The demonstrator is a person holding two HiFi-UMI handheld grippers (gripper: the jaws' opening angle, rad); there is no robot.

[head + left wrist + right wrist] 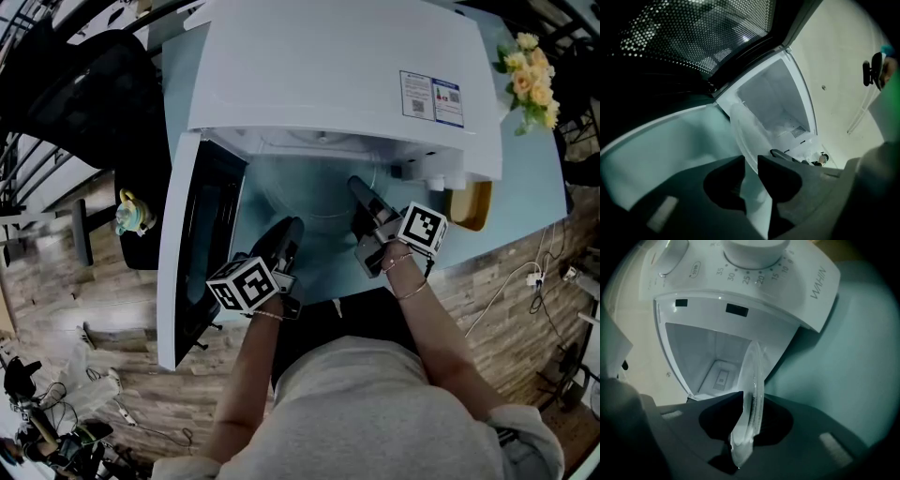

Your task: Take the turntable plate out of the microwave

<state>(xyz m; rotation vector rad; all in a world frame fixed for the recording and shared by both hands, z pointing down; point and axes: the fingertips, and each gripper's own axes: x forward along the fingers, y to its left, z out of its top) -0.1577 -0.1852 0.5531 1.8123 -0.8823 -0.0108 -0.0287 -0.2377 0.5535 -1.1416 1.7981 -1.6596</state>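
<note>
Left gripper point(291, 228) losing its bite is my main worry. In the left gripper view its jaws stand almost together with only a thin slot between them point(751, 164). The rim of the clear turntable plate point(740, 126) runs into that slot. It reads as a pinch on the rim, but only the very edge is caught. Smooth glass on a shallow bite could slide out if the two sides pull unevenly or twist.

The open door point(202, 234) hangs just to the left of this gripper. A sideways swing could knock the plate or the tool against it.

The plate point(309, 192) sits at the mouth of the microwave point(337, 66), spanning from one gripper to the other. It is faint from the head view, so I can't tell how far it is clear of the cavity. If it is tipped while coming out, the rim could clip the opening's frame. A drop onto the table point(525, 187) would likely break it.

Right gripper point(358, 186): its jaws are pressed onto the opposite rim point(750, 408). The plate point(753, 376) shows edge-on and wedged deep between them, so this hold looks firmer than the left one. The timer dial point(752, 247) is above it, well apart from it.
</note>
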